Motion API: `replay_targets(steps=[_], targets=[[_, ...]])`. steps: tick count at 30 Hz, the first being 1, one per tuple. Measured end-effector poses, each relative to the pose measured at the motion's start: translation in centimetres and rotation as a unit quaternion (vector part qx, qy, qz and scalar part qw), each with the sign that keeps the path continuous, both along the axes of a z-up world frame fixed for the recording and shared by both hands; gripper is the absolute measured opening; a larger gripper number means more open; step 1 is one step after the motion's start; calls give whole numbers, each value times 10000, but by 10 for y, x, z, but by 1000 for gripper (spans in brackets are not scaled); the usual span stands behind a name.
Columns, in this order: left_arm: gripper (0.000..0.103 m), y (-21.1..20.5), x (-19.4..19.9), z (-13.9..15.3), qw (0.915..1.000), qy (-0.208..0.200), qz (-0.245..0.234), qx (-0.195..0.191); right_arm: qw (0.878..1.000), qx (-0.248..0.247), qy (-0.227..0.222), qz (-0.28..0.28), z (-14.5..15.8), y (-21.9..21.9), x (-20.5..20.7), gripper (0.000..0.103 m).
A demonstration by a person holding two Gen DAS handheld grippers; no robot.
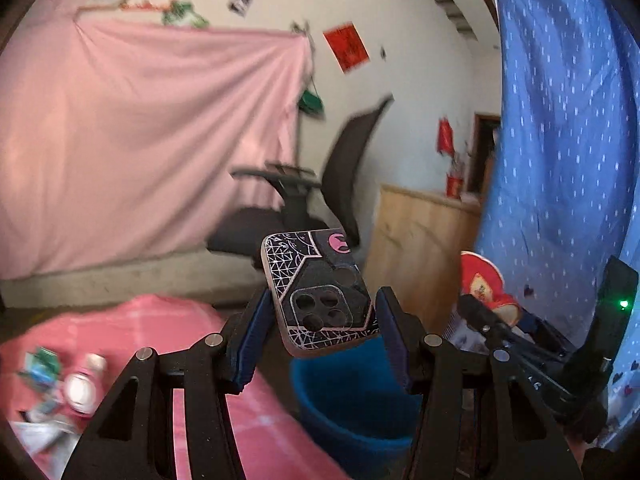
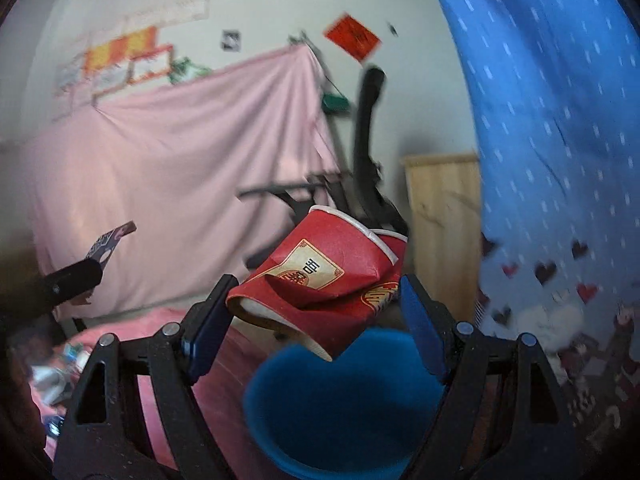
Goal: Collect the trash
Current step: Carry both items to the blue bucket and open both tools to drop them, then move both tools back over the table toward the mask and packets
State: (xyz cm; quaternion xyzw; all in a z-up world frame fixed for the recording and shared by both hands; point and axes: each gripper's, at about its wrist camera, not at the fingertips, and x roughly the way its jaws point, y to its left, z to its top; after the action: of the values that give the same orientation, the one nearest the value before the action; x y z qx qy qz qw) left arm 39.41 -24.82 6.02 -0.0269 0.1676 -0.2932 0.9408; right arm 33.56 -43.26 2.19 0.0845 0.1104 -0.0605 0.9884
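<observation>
My left gripper (image 1: 322, 336) is shut on a black patterned phone case (image 1: 318, 292) and holds it in the air above a blue bin (image 1: 352, 404). My right gripper (image 2: 316, 320) holds crushed red paper cups (image 2: 320, 280) between its blue pads; its left pad touches them, and a gap shows at its right pad (image 2: 420, 324). The cups hang above the same blue bin (image 2: 344, 404). In the left wrist view the right gripper (image 1: 532, 344) and the red cups (image 1: 484, 284) show at the right. In the right wrist view the phone case (image 2: 110, 242) shows at the left.
A pink-covered surface (image 1: 180, 328) at lower left bears several loose trash pieces (image 1: 60, 392). A black office chair (image 1: 304, 196) and a wooden cabinet (image 1: 416, 240) stand behind the bin. A blue dotted cloth (image 1: 560, 140) hangs at the right. A pink sheet (image 1: 140, 140) covers the wall.
</observation>
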Motion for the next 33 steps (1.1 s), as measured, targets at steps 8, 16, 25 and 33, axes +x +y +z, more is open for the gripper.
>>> replay_targets(steps=[8, 16, 25, 33], targets=[[44, -33, 42, -36, 9925, 1181, -286, 111, 9946, 595, 844, 85, -46, -38, 28, 102], [44, -47, 75, -56, 9809, 1925, -271, 16, 9854, 1181, 1217, 125, -70, -56, 40, 103], [49, -29, 64, -53, 9847, 1741, 33, 78, 9850, 1146, 1264, 241, -68, -50, 38, 103], [69, 10, 34, -35, 9898, 1327, 506, -130, 9926, 952, 697, 292, -33, -36, 23, 103]])
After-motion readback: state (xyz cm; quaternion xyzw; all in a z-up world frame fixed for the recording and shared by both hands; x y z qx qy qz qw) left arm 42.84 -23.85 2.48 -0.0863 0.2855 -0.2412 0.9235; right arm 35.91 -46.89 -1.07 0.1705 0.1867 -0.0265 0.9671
